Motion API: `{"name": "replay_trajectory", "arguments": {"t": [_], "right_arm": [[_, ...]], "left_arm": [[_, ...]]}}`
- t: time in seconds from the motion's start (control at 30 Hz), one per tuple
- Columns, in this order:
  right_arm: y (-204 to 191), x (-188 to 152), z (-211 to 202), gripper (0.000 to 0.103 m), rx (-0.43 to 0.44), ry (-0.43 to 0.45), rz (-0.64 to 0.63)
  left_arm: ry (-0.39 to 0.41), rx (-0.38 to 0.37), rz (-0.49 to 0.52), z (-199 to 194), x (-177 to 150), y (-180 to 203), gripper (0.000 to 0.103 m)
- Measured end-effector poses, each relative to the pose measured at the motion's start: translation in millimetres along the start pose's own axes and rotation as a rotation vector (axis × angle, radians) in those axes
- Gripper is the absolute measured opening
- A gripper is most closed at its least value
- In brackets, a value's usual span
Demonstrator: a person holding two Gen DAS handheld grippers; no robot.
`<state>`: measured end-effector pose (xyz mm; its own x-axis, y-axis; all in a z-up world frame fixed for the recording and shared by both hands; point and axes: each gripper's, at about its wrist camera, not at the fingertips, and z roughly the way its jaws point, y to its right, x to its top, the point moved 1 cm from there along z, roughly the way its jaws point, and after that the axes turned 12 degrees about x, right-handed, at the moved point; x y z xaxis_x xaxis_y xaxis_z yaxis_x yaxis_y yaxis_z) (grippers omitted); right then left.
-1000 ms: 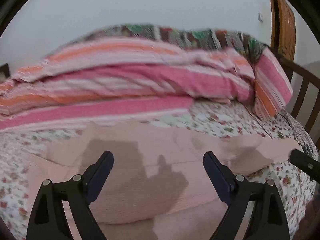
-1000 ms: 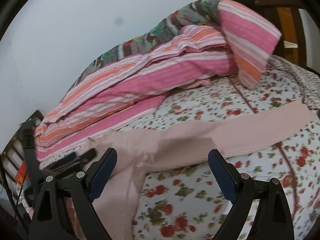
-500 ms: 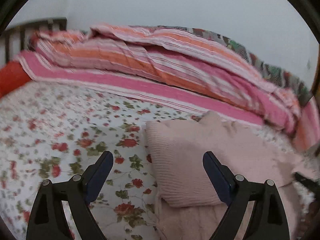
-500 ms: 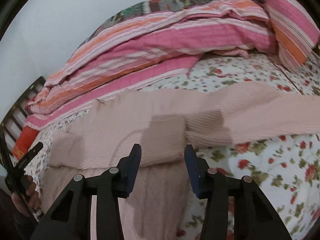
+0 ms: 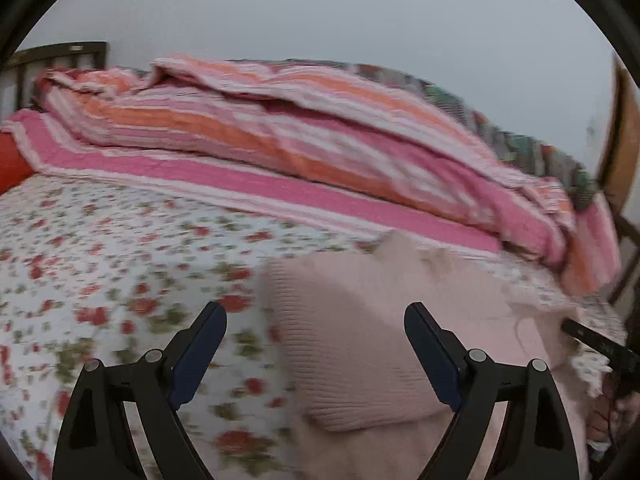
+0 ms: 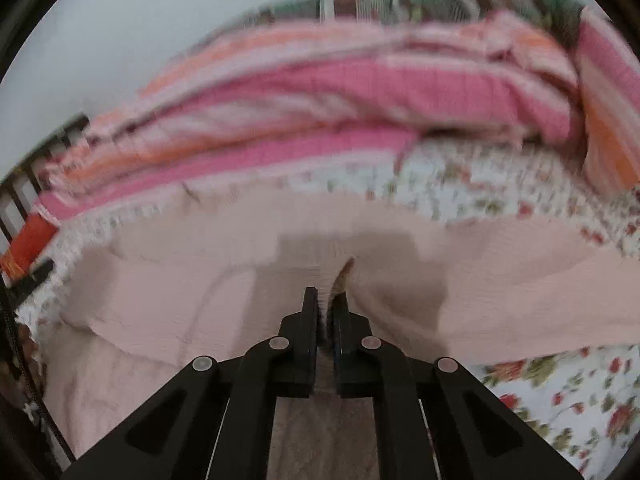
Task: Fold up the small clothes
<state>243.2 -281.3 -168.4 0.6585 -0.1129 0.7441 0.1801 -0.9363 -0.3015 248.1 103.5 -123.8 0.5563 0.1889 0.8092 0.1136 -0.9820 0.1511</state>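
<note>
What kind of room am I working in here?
Most likely a bedroom: the pink knit garment lies on a bed with a floral sheet, a striped pink and orange blanket is bunched behind it, and a dark bed frame stands against a plain wall.

The knit garment [image 5: 360, 344] in front of me is pale pink, plain, with fine ribbing. It lies on my bed's sheet [image 5: 100, 264], white with small red flowers and green leaves. Along the bed's far edge the bunched quilt [image 5: 280, 140] runs in pink, orange and white stripes, and behind it a blanket [image 6: 400, 2] shows green, brown and white patches. My left hand-held gripper [image 5: 316, 348] is black with dark blue pads [image 5: 428, 354]; my right hand-held gripper [image 6: 327, 308] is black too.
</note>
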Motion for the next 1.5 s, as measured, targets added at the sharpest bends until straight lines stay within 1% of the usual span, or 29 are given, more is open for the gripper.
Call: {"name": "replay_trajectory", "arguments": {"t": [0.03, 0.07, 0.13, 0.17, 0.2, 0.23, 0.3, 0.33, 0.4, 0.47, 0.5, 0.57, 0.6, 0.67, 0.7, 0.77, 0.83, 0.9, 0.97, 1.0, 1.07, 1.17, 1.27, 1.3, 1.33, 1.37, 1.4, 1.43, 1.5], "right_arm": [[4, 0, -7, 0.006, 0.018, 0.024, 0.023], [8, 1, -8, 0.006, 0.024, 0.027, 0.045], [18, -4, 1, 0.006, -0.017, -0.010, 0.076], [20, -6, 8, 0.006, -0.046, -0.038, 0.082], [22, -10, 17, 0.006, -0.070, -0.071, 0.087], [23, -14, 22, 0.006, -0.079, -0.087, 0.085], [20, -12, 20, 0.008, -0.088, -0.077, 0.067], [20, -12, 18, 0.014, -0.088, -0.073, 0.061], [19, -14, 13, 0.020, -0.094, -0.077, 0.058], [21, -12, 6, 0.022, -0.095, -0.077, 0.066], [22, -8, -3, 0.025, -0.101, -0.073, 0.068], [27, 3, -25, 0.041, -0.116, -0.021, 0.082], [34, 10, -44, 0.060, -0.124, 0.019, 0.094], [52, 20, -74, 0.077, -0.151, 0.083, 0.111], [66, 22, -93, 0.078, -0.181, 0.120, 0.116], [97, 20, -118, 0.078, -0.268, 0.134, 0.123], [141, 8, -139, 0.078, -0.372, 0.117, 0.158], [177, -8, -152, 0.077, -0.426, 0.100, 0.224], [214, -27, -166, 0.074, -0.431, 0.101, 0.294], [228, -35, -170, 0.070, -0.428, 0.096, 0.314], [246, -43, -174, 0.067, -0.438, 0.098, 0.353], [265, -47, -169, 0.065, -0.403, 0.117, 0.393], [273, -37, -163, 0.061, -0.424, 0.134, 0.391], [275, -32, -159, 0.056, -0.434, 0.129, 0.383], [277, -28, -155, 0.041, -0.447, 0.118, 0.368], [280, -24, -149, 0.029, -0.472, 0.099, 0.344], [280, -22, -145, 0.008, -0.500, 0.079, 0.323], [280, -19, -141, 0.006, -0.513, 0.063, 0.304], [274, -13, -141, 0.006, -0.533, 0.070, 0.261]], "left_arm": [[0.001, -0.026, 0.008, 0, 0, 5, 0.090], [-0.002, -0.047, 0.022, 0, 0, 11, 0.091], [-0.050, -0.054, 0.071, 10, -3, 27, 0.091], [-0.098, -0.032, 0.114, 20, -7, 37, 0.091], [-0.124, 0.000, 0.145, 27, -11, 43, 0.091], [-0.157, 0.049, 0.186, 37, -16, 48, 0.091], [-0.217, 0.114, 0.229, 52, -24, 53, 0.091], [-0.235, 0.124, 0.222, 57, -25, 51, 0.092], [-0.242, 0.106, 0.187, 57, -24, 45, 0.093], [-0.255, 0.093, 0.158, 59, -24, 40, 0.093], [-0.259, 0.090, 0.154, 60, -24, 40, 0.093], [-0.252, 0.088, 0.157, 58, -25, 39, 0.093], [-0.249, 0.086, 0.158, 57, -25, 39, 0.093], [-0.251, 0.079, 0.156, 58, -25, 37, 0.093], [-0.252, 0.074, 0.153, 58, -25, 37, 0.093], [-0.249, 0.062, 0.142, 58, -24, 36, 0.093], [-0.247, 0.055, 0.135, 58, -24, 35, 0.093], [-0.244, 0.050, 0.136, 58, -24, 35, 0.094], [-0.242, 0.047, 0.139, 58, -25, 35, 0.094], [-0.241, 0.046, 0.141, 59, -25, 36, 0.095], [-0.240, 0.037, 0.146, 60, -26, 36, 0.096], [-0.238, 0.025, 0.137, 60, -26, 35, 0.096], [-0.237, 0.015, 0.129, 61, -26, 34, 0.096], [-0.236, 0.012, 0.126, 61, -26, 33, 0.096], [-0.235, 0.009, 0.123, 61, -26, 33, 0.096], [-0.235, 0.007, 0.121, 61, -26, 33, 0.096], [-0.234, 0.004, 0.118, 61, -26, 32, 0.096], [-0.234, 0.001, 0.116, 60, -26, 32, 0.096], [-0.232, -0.001, 0.112, 60, -26, 32, 0.096]]}}
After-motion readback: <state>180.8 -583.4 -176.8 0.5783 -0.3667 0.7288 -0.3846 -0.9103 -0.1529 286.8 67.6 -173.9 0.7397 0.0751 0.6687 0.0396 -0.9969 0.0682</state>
